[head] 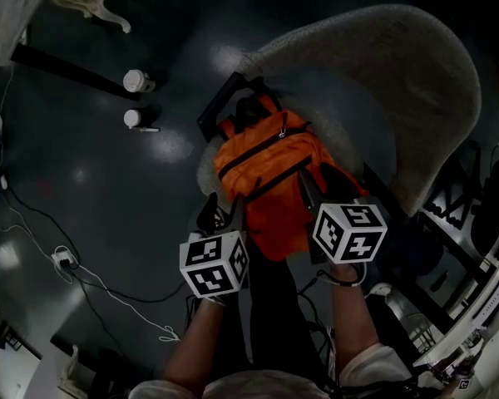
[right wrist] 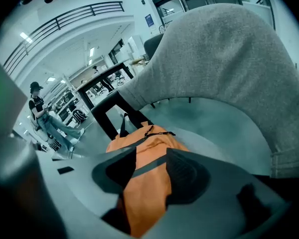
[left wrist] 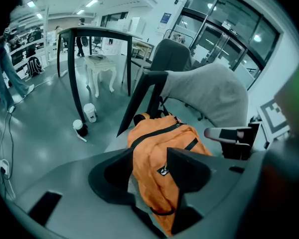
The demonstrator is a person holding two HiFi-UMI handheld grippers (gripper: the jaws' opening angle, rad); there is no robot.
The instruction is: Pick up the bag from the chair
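Both grippers hang open over the orange bag (head: 270,169), which lies on the seat of the grey chair (head: 399,65) at the middle of the head view. The left gripper (left wrist: 148,169) has its jaws spread about the bag's near left side, a zip pull showing between them. The right gripper (right wrist: 150,176) has its jaws spread about the near right side, across a dark strap. Fabric fills both gaps, though whether it brushes the pads is hard to judge.

The bag's black top handle points to 12 o'clock. A black frame (head: 220,106) stands against the seat edge at 11 o'clock, just beside the bag. The chair's tall back curves round from 12 to 4 o'clock, walling in the far and right sides. The seat's left edge lies open toward the floor.

On the dark floor (head: 83,181), a white cable (head: 100,285) trails at 8 o'clock. Two cups (head: 137,81) stand at 10 o'clock, well apart from the chair. A white table leg (head: 108,7) shows at 11 o'clock, farthest off.
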